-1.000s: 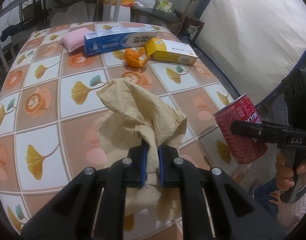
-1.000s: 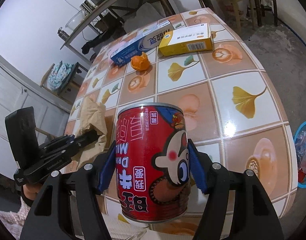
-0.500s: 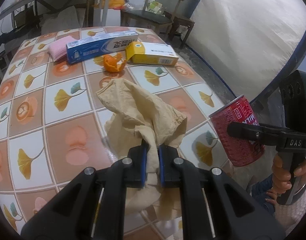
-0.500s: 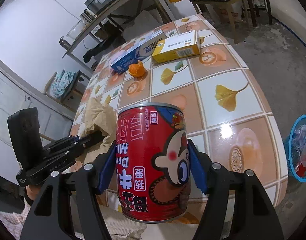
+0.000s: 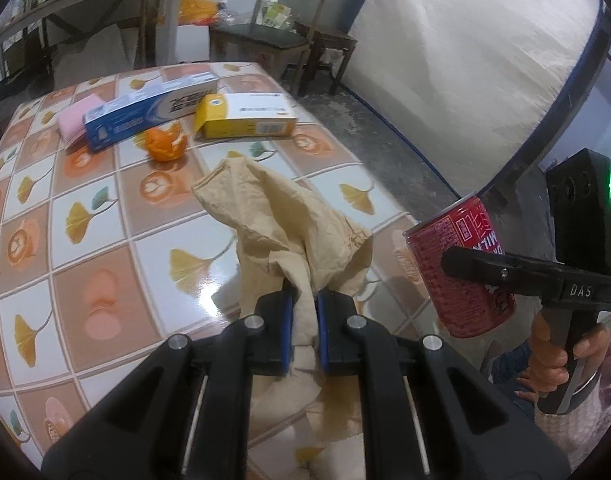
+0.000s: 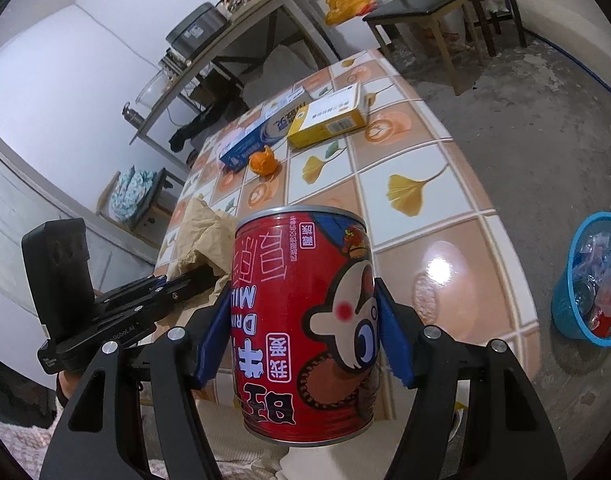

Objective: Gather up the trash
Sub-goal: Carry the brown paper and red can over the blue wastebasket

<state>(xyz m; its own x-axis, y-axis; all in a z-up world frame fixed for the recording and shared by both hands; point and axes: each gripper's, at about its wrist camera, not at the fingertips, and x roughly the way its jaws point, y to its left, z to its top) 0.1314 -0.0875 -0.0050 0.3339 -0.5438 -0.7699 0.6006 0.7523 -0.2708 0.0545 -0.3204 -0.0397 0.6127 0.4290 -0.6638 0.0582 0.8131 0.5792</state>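
My left gripper (image 5: 304, 320) is shut on a crumpled tan paper bag (image 5: 281, 216) and holds it up over the near edge of the tiled table (image 5: 105, 216). My right gripper (image 6: 301, 332) is shut on a red milk-drink can (image 6: 305, 332), held upside down beyond the table's near right corner. The can (image 5: 461, 272) and right gripper also show at the right of the left wrist view. The bag (image 6: 201, 232) and the left gripper (image 6: 209, 276) show at the left of the right wrist view. A blue trash basket (image 6: 585, 280) with wrappers stands on the floor at the right.
On the far part of the table lie an orange peel (image 5: 165, 144), a yellow box (image 5: 245, 116), a blue toothpaste box (image 5: 145, 116) and a pink packet (image 5: 77, 120). A chair (image 5: 281, 36) and a shelf table (image 6: 241, 28) stand behind.
Both grippers have drawn back and up from the table with their loads. The table looks smaller and farther, and the blue basket has come into the right wrist view.
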